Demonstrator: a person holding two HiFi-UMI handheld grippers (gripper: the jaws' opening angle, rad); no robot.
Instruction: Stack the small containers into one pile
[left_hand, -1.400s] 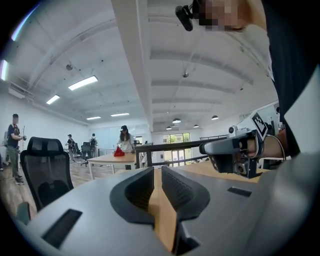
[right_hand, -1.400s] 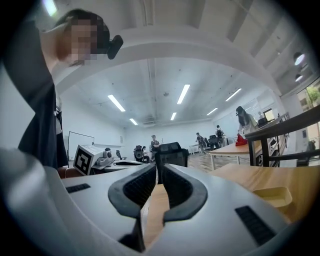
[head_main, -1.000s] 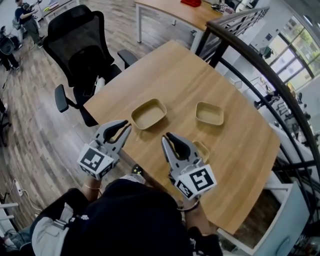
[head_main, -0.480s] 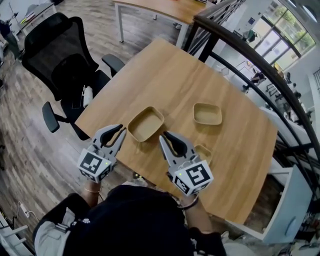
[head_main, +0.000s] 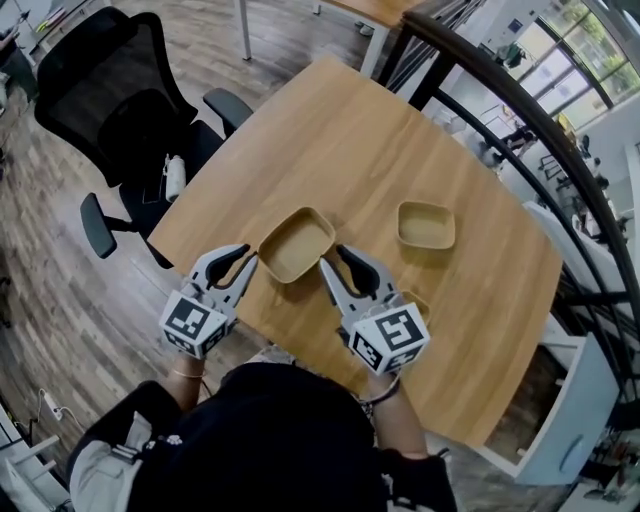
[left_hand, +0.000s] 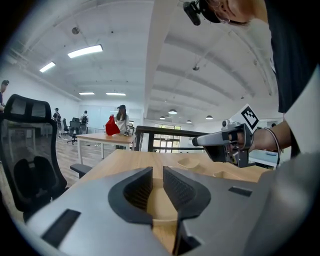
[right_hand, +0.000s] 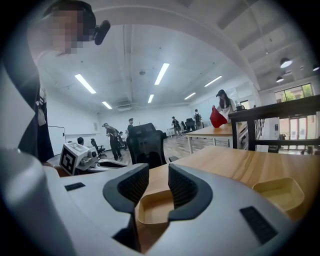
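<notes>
1. The left hand-held gripper (head_main: 237, 258) had its jaws only a sliver apart. They had just been opening and pinched nothing. Only the light inside of a container showed through the gap, and neither pad was on it.
2. The right hand-held gripper (head_main: 338, 258) had its jaws spread wider. They had just been opening too, and it was empty. A container rim sat low in line with the gap, with neither pad pressing on it.
3. The small container (head_main: 417, 302) sat just to the right of the right hand-held gripper's body and was mostly hidden by it. It stood alone on the tabletop (head_main: 340, 140).
4. The wide container (head_main: 297, 243) lay just ahead of both hand-held grippers, between their tips. It was flat on the tabletop and nothing was in it.
5. The third container (head_main: 425, 224) lay farther ahead and to the right of the right hand-held gripper. It was well apart from the other two and also empty.
6. Progress, as judged: nothing was stacked yet. All three containers were single, so the whole pile was left to build. The first pick looked about to start at the wide container, but no grasp had been made.
</notes>
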